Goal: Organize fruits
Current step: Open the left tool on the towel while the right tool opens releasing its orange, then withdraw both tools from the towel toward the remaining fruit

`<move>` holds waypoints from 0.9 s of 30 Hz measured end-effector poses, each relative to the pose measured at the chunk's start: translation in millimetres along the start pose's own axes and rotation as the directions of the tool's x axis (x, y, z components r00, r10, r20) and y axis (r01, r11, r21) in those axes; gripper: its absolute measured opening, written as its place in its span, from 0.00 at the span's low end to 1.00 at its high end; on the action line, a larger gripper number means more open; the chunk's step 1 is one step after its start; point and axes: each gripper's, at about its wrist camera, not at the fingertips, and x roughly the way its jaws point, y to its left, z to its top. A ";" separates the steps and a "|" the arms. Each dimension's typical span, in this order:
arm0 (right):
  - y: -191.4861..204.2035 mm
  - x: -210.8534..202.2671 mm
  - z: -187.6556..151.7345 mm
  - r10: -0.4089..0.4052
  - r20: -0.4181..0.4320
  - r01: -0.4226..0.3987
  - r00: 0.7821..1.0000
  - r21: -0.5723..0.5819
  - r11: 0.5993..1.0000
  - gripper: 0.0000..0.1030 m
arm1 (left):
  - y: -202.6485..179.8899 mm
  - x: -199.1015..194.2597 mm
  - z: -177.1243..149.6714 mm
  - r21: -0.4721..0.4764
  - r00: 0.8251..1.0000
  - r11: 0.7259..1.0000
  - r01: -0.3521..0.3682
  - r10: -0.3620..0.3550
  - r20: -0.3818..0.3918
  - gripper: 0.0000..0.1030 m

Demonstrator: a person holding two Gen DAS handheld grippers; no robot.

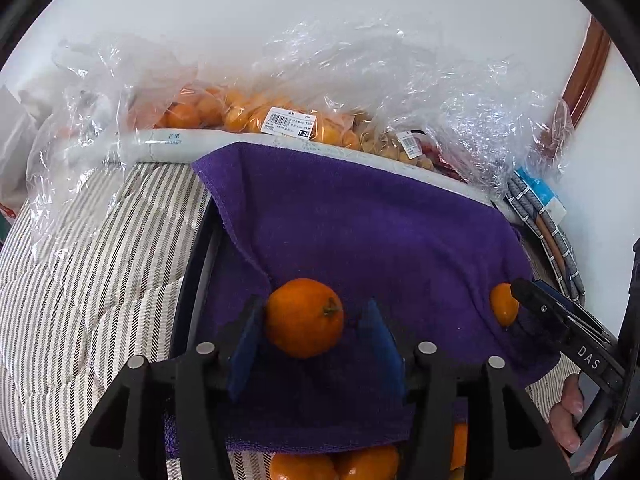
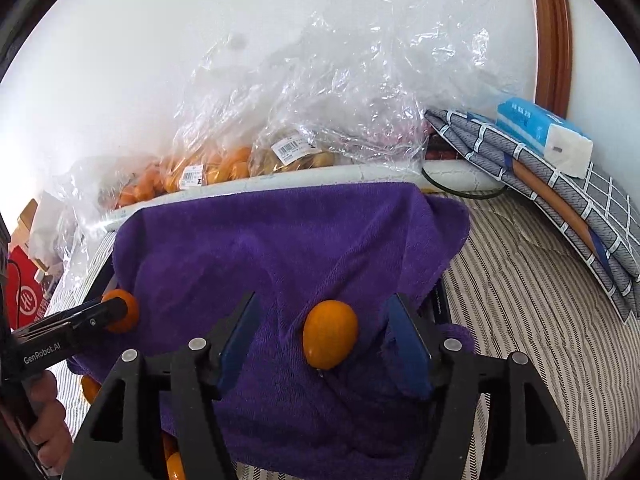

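On the purple towel, the left gripper stands open around 1 round orange, and the right gripper stands open around 1 oval kumquat.

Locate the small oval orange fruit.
The small oval orange fruit lies on the purple towel, centred between the open right claw's fingers, untouched.

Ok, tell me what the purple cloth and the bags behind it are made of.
Purple cloth: looks like terry or microfibre towelling, matte, with a fuzzy looped pile and soft folds. Bags: thin clear plastic film, glossy, crinkled with bright glints, fruit and price labels showing through.
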 end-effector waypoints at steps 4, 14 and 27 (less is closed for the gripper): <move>-0.6 -5.4 1.1 -0.010 0.031 0.010 0.999 0.004 1.000 0.64 | -2.1 0.8 -0.1 0.007 1.000 1.000 0.001 -0.001 -0.006 0.57; 8.7 -17.6 1.6 -0.039 0.091 0.043 0.995 -0.045 0.998 0.64 | -3.5 -4.2 2.2 0.012 1.000 1.000 -0.004 0.004 0.015 0.65; 15.2 -42.8 4.5 -0.014 0.088 0.018 0.996 -0.043 0.999 0.64 | -6.2 -39.4 1.9 0.003 0.985 1.000 0.003 -0.004 0.174 0.66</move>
